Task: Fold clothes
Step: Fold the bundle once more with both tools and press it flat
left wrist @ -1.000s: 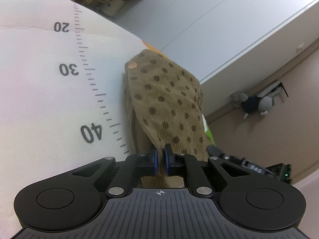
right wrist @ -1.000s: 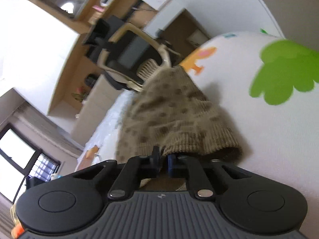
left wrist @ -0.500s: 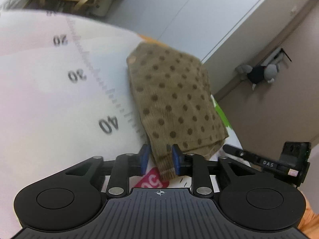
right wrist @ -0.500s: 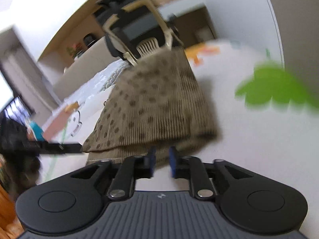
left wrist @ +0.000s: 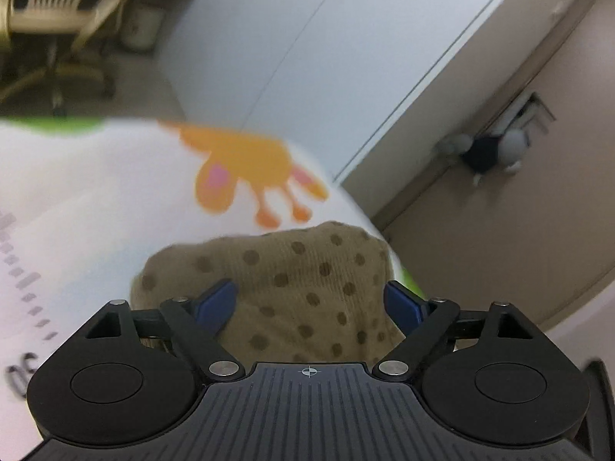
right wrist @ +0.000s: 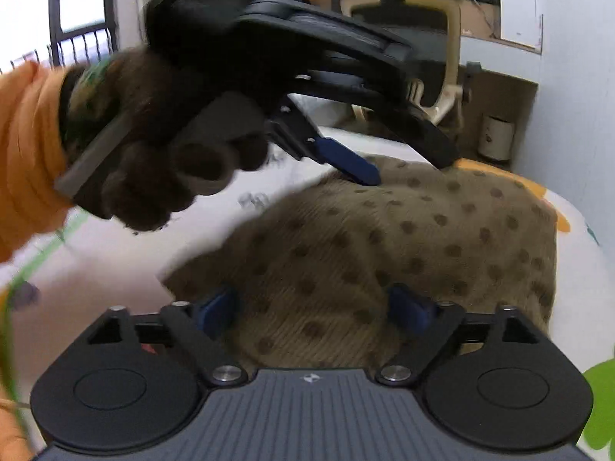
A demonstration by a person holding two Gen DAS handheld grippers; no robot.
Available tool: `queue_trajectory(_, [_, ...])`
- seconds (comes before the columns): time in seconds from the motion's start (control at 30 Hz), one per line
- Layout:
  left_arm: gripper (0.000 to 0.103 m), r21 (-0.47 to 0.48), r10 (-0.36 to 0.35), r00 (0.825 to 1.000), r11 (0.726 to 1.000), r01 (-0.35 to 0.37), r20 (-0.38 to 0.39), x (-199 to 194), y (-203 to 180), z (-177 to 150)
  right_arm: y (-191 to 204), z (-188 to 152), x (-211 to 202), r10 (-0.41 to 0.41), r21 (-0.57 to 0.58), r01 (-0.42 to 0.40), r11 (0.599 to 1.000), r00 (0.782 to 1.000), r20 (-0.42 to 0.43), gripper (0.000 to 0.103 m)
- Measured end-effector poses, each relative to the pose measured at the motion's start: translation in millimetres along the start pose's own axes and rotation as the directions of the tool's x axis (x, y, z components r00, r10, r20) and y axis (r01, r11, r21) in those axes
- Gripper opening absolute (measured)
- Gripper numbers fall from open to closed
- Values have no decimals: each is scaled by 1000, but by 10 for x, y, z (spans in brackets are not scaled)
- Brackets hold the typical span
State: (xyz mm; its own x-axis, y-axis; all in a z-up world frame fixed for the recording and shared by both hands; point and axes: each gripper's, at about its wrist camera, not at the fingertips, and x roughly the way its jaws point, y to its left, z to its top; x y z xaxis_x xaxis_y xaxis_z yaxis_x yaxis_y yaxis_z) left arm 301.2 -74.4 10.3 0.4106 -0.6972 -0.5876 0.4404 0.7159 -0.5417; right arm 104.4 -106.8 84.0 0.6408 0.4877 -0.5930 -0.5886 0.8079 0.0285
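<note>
The left gripper (left wrist: 309,303) has a black ribbed body, two round black discs, silver screws at the linkage pivots and blue pads (left wrist: 215,303) on its fingertips; a small white crosshair mark sits at its centre; the right gripper (right wrist: 317,307) is built alike; a dark fuzzy glove (right wrist: 161,146) and a ribbed orange sleeve (right wrist: 27,153) cover the person's hand and arm.

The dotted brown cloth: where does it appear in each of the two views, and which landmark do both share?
Left wrist: dotted brown cloth at lower centre, between the open blue fingers.
Right wrist: it fills centre and right, under the left gripper.
Shared landmark: the orange print on the white sheet.
</note>
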Motion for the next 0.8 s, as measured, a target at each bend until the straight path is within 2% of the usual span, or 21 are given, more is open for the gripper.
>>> queue_trajectory(0.07, [89,9,-18,1000,1000,18,5,0,27,-12,-8,1,-65,17,-22,-17,1000,1000,-4,96])
queue_trajectory(0.13, [89,3,-35,999,999,35,7,-42,77,-15,-133,20,-223,61,5,-61,998,998,-6,99])
queue_trajectory(0.2, [89,-13,-58,998,998,58,13,-73,136,-16,-285,30,-380,52,27,-52,998,999,-1,103])
queue_trajectory(0.3, [89,-42,-85,996,995,87,33,-71,186,-6,-528,56,-517,-64,41,64,997,998,5,103])
queue_trajectory(0.37, [90,-37,-81,996,996,82,35,-52,157,4,-685,88,-525,-132,92,131,987,991,10,103])
queue_trajectory(0.43, [91,-25,-56,997,998,58,58,-148,117,-7,-816,87,-442,-139,138,138,981,990,-3,103])
queue_trajectory(0.5, [91,-14,-29,996,999,31,86,-265,77,-21,-828,40,-154,-168,116,178,977,982,-90,103])
queue_trajectory(0.53, [93,-8,-16,995,1000,17,100,-324,57,-28,-813,6,-78,-182,110,193,975,978,-102,103])
queue_trajectory(0.67, [97,19,55,988,998,-58,145,-539,0,-81,-808,-7,-133,-199,81,206,975,976,-82,103])
queue_trajectory(0.73, [98,49,133,981,989,-141,139,-602,29,-167,-828,36,-232,-203,49,207,977,976,-76,103])
queue_trajectory(0.8, [98,62,185,979,980,-190,87,-551,82,-272,-855,137,-326,-226,32,227,973,973,-36,103])
